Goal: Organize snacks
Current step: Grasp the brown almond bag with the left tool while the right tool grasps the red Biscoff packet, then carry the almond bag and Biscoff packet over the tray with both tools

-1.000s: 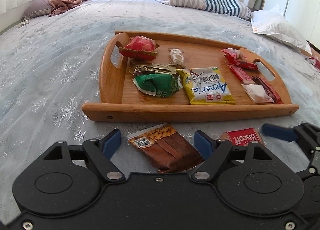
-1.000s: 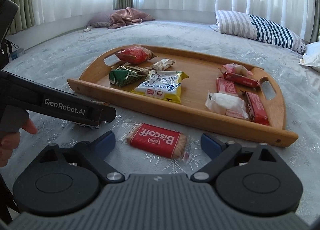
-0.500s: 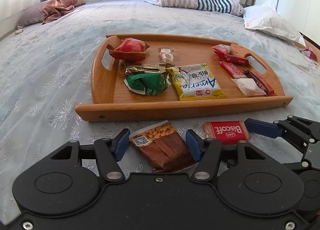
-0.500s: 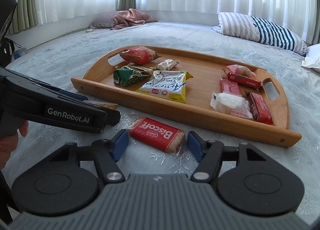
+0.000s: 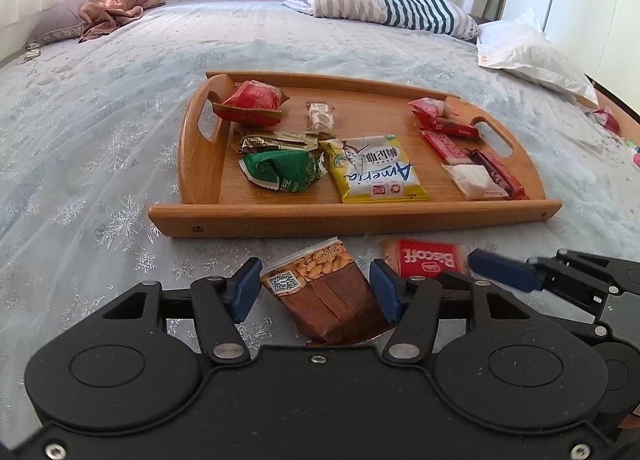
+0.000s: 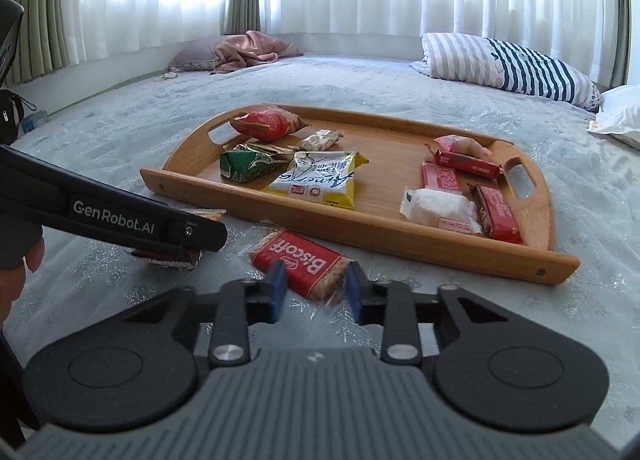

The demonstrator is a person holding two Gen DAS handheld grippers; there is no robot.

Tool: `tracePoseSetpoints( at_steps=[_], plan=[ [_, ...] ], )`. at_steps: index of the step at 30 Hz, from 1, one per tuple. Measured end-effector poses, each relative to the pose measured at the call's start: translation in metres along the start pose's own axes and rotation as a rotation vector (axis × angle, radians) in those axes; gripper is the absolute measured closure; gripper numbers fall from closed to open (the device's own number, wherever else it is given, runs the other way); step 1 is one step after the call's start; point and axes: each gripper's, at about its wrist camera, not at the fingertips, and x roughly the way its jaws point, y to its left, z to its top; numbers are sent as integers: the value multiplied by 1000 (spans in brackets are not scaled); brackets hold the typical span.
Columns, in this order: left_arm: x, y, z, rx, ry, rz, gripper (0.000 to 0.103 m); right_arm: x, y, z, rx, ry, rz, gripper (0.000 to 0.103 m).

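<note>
Change since earlier: both sets of jaws have narrowed; the right one, wide apart a second ago, is now closed onto the Biscoff packet, and the left one has drawn in around the peanut bar.
Left wrist view, left gripper (image 5: 311, 291): its blue pads sit against either side of the peanut bar (image 5: 326, 292), clamped on it.
Left wrist view, peanut bar: brown wrapper with pictured peanuts and a QR code, lying on the bedspread (image 5: 80, 164) just in front of the tray's near edge.
Left wrist view, tray (image 5: 352, 218): wooden, with a handle at each end, resting on the bedspread; near its left end lie a red pouch (image 5: 252, 102) and a green packet (image 5: 280, 170), in the middle a yellow Ameria bag (image 5: 374, 170), at the right end several red bars and a white packet (image 5: 474, 180).
Left wrist view, Biscoff packet (image 5: 426, 263): red, on the bedspread right of the peanut bar, close to the tray's near edge.
Right wrist view, right gripper (image 6: 316, 290): blue pads are pressed on the near end of the Biscoff packet (image 6: 298, 258), gripping it.
Right wrist view, Biscoff packet: lies flat on the bedspread, just before the tray's near edge, apart from the wood.
Right wrist view, left gripper: its black arm, lettered GenRobot.AI, crosses from the left edge over the peanut bar.
Right wrist view, far side: a striped pillow (image 6: 508, 64) lies at the bed's far right, a pink cloth (image 6: 252, 50) at the far left.
</note>
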Motion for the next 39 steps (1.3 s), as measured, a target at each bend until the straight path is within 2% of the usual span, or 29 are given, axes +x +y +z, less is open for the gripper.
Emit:
tracePoseSetpoints(
  at_steps=[4, 9, 10, 15, 18, 20, 25, 31, 39],
  plan=[
    [-3, 0, 1, 8, -11, 8, 46, 3, -3, 2, 8, -2, 4, 36],
    [-5, 2, 2, 2, -18, 14, 46, 17, 1, 13, 34, 37, 48, 14],
    [-6, 4, 3, -1, -25, 19, 46, 21, 4, 14, 35, 43, 47, 13],
    [-10, 13, 10, -10, -41, 35, 46, 38, 18, 20, 24, 75, -4, 13],
    [-10, 14, 9, -1, -44, 39, 46, 43, 17, 22, 55, 84, -6, 14],
    [-10, 15, 9, -3, -43, 37, 46, 42, 15, 22, 62, 82, -3, 23],
    [-6, 16, 8, -14, -39, 31, 46, 36, 15, 18, 31, 60, -10, 34],
    [-5, 16, 7, -12, -37, 24, 46, 26, 10, 16, 51, 40, -1, 35],
    [-5, 14, 6, -12, -33, 22, 46, 13, 11, 18, 14, 1, -21, 35]
  ],
)
